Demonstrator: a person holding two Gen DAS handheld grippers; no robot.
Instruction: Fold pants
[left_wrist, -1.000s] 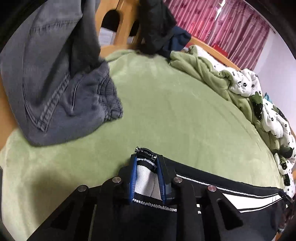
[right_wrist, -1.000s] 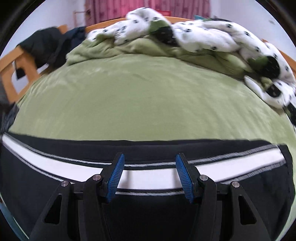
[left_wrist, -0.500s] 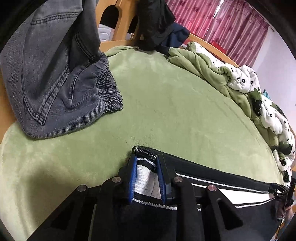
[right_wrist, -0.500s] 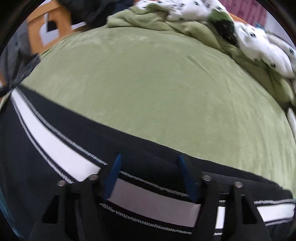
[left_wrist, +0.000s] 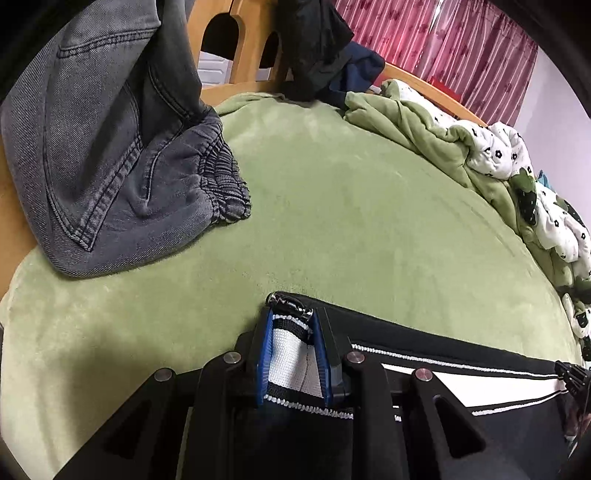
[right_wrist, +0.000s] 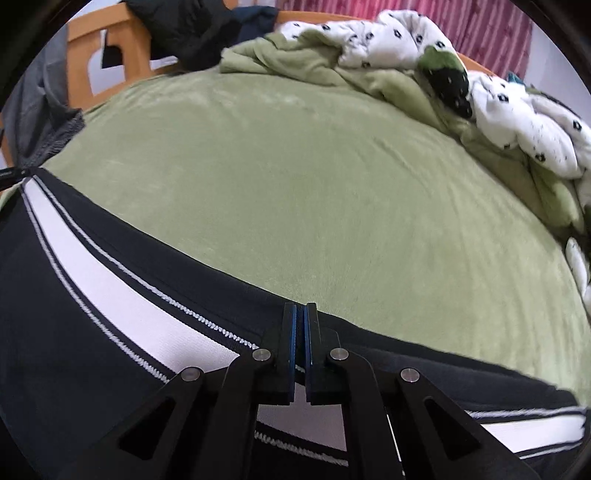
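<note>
The striped track pants (right_wrist: 110, 295) stretch left-right along the bed's (right_wrist: 295, 184) near edge; left claw (left_wrist: 291, 332) and right claw (right_wrist: 300, 325) each clamp the far hem.

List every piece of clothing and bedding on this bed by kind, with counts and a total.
Black pants with white stripe, held by the left gripper and right gripper: 1
Grey jeans: 1
Dark jackets on the bed frame: 1 pile, count unclear
Green blanket: 1
Spotted white quilt: 1
Total: 5
</note>
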